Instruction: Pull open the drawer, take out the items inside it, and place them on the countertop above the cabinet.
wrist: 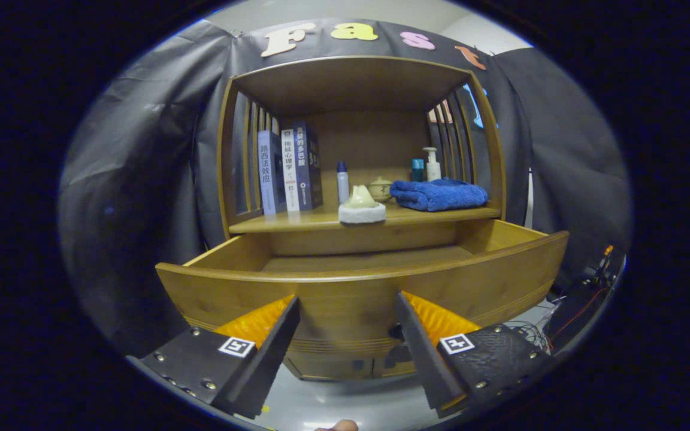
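Just ahead of the tool (348, 305), in the gripper view, the wooden drawer (357, 293) of the honey-brown wooden cabinet (351, 78) stands pulled well out. Its curved front panel has a smooth grain with fine grooves along the lower edge, and its floor looks bare as far as can be seen over the front rim. The tool's two fingers (276, 335) are spread wide with nothing between them but the drawer front, which they face without any clear contact; a small dark knob (395, 331) on that front sits just beside the right finger.

Above the drawer, the cabinet's surface (297, 222) carries several things. At its front edge, over the middle of the drawer, lies a small cream-coloured item on a white round pad (362, 206). Behind it stand a slim white bottle with a blue cap (342, 181) and a little pale lidded ceramic pot (380, 188). Toward the right side of the cabinet rests a folded blue towel (438, 194), with a teal bottle (418, 169) and a white pump bottle (432, 164) behind it. Toward the left side stand three upright books (290, 170).
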